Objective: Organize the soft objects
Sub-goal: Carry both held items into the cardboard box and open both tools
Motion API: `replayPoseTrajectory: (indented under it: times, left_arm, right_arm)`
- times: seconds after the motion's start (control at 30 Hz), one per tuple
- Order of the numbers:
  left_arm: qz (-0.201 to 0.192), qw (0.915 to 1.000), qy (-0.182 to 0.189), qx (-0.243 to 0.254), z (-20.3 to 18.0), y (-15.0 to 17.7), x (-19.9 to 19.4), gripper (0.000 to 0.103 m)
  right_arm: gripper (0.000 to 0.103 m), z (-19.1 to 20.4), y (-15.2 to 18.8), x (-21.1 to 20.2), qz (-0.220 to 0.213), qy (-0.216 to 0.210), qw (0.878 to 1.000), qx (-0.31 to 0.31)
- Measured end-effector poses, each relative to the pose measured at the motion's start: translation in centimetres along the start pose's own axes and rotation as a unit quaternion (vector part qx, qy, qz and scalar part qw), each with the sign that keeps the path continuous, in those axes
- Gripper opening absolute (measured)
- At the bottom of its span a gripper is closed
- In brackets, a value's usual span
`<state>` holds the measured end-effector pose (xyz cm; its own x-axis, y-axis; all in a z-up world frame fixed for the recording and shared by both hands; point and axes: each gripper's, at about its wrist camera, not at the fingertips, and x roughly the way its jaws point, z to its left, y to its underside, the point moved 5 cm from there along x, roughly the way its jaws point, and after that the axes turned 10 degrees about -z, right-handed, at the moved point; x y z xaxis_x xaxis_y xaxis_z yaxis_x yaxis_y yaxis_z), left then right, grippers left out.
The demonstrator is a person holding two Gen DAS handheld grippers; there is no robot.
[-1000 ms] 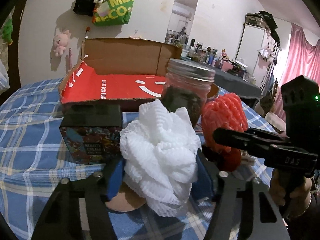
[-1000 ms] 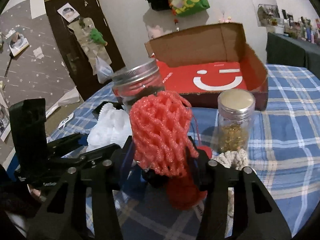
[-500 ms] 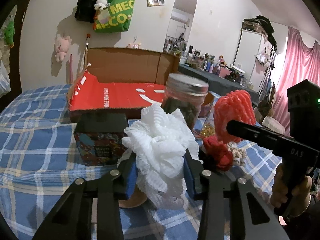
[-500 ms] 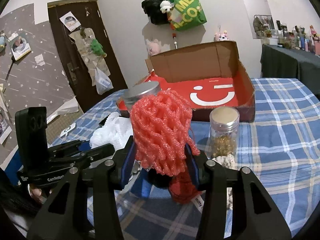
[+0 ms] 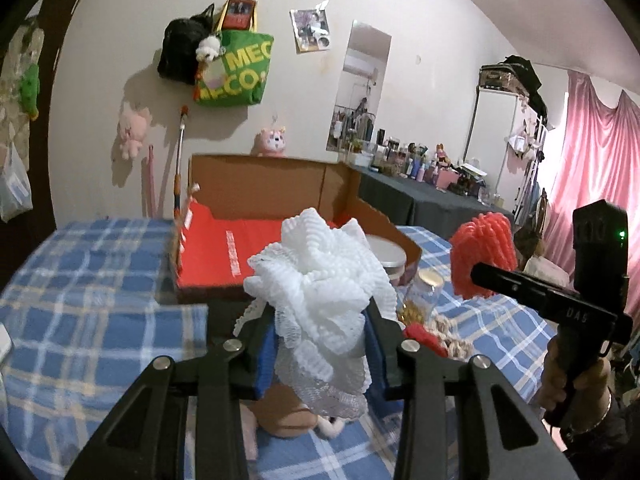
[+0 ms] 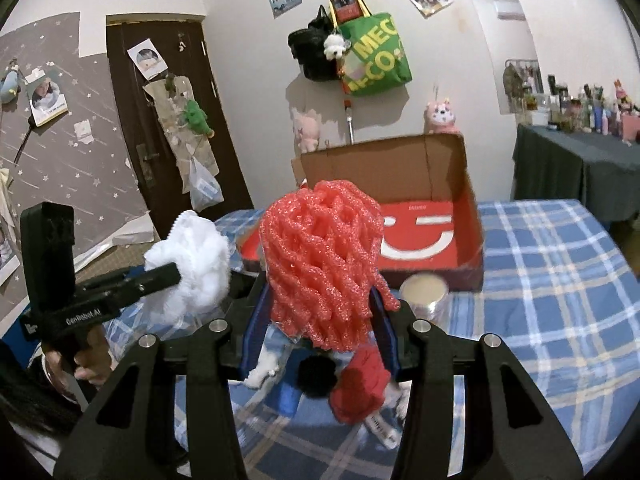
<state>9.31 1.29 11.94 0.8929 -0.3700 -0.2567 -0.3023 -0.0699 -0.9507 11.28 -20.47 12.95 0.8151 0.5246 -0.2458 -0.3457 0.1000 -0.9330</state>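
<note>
My left gripper (image 5: 320, 344) is shut on a white foam net (image 5: 320, 288) and holds it up above the blue checked table. It also shows at the left of the right wrist view (image 6: 192, 268). My right gripper (image 6: 320, 320) is shut on a red foam net (image 6: 320, 260), also raised; it shows at the right of the left wrist view (image 5: 480, 260). The open cardboard box (image 5: 224, 256) with a red floor and a white smile (image 6: 424, 240) lies just behind both nets. A red knitted piece (image 6: 360, 392) lies on the table under my right gripper.
Two lidded glass jars (image 6: 424, 296) (image 5: 386, 256) stand in front of the box. A black round thing (image 6: 316, 376), a white scrap (image 6: 264, 368), a tan soft thing (image 5: 288, 412) and a beige knit (image 5: 448, 336) lie on the checked cloth (image 6: 560, 280).
Both grippers have risen with their nets, so the jars and the dark printed box have dropped low or out of sight. The box floor now shows from higher up.
</note>
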Motion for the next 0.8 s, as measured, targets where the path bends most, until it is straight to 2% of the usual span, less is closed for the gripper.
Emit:
replayPoseTrajectory:
  times: [0.33, 0.57, 0.8]
  left_arm:
    - [-0.026, 0.9986, -0.008, 0.044, 1.4, -5.4, 1.4, 0.04]
    - [0.004, 0.9981, 0.0, 0.061, 2.6, -8.2, 5.5, 0.04]
    - [0.041, 0.9961, 0.001, 0.078, 3.5, -10.1, 11.7, 0.041]
  right_arm:
    - [0.045, -0.6, -4.8, 0.8, -0.015, -0.002, 1.0, -0.023]
    - [0.045, -1.6, -8.7, 4.0, 0.011, 0.002, 0.999, -0.052]
    - [0.045, -2.9, -11.3, 10.2, 0.061, 0.015, 0.995, -0.072]
